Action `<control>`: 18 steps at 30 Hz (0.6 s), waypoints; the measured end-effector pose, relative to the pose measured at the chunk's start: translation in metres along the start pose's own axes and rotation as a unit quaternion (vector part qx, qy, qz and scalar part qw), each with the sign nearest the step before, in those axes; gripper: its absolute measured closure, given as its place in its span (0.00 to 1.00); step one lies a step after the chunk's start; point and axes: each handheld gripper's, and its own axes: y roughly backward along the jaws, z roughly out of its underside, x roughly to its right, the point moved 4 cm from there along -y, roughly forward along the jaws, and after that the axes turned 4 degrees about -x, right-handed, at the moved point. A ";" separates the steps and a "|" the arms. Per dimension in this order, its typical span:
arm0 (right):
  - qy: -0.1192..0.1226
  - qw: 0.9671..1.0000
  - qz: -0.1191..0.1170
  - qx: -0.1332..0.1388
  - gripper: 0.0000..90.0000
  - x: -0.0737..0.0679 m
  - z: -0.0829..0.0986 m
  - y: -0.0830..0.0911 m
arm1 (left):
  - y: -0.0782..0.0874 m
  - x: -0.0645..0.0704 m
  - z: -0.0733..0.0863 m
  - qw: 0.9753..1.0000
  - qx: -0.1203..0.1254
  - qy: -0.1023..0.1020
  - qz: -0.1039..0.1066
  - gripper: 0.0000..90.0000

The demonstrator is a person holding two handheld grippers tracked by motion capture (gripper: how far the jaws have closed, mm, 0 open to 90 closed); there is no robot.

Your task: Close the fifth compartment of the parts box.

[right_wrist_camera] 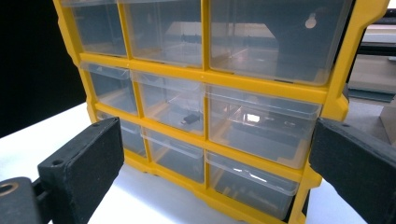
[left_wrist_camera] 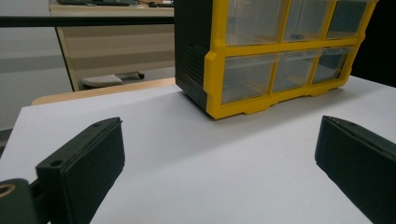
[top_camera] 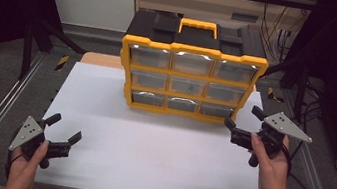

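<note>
Drawer cabinet [top_camera: 191, 72], yellow-framed: stood at table's [top_camera: 148, 147] twelve o'clock. Right gripper [top_camera: 243, 120]: held near its four o'clock corner, jaws released. Left gripper [top_camera: 64, 128]: held at seven o'clock, jaws released.

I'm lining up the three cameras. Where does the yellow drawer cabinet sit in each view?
High view: the drawer cabinet stands at top centre, at the far end of the white table.
Left gripper view: upper right, seen at an angle from its left corner.
Right gripper view: close up, between the open jaws.
Shared landmark: the middle drawer holding a small dark part.
</note>
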 end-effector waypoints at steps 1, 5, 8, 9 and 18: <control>0.001 1.000 0.001 0.000 0.04 0.000 0.001 0.001 | 0.000 0.000 0.000 1.000 0.000 0.000 0.000 0.01; 0.007 1.000 0.002 0.000 0.04 0.000 0.007 0.002 | 0.000 0.000 0.000 1.000 0.000 -0.001 0.000 0.01; 0.007 1.000 0.002 -0.002 0.04 0.001 0.012 0.003 | 0.000 0.000 0.000 1.000 0.000 -0.001 0.001 0.01; 0.008 1.000 0.003 -0.001 0.04 0.001 0.014 0.003 | 0.000 0.000 0.000 1.000 0.000 -0.001 0.001 0.01; 0.014 1.000 0.002 -0.007 0.04 0.000 0.027 0.005 | 0.000 0.000 0.000 1.000 0.000 -0.002 0.000 0.01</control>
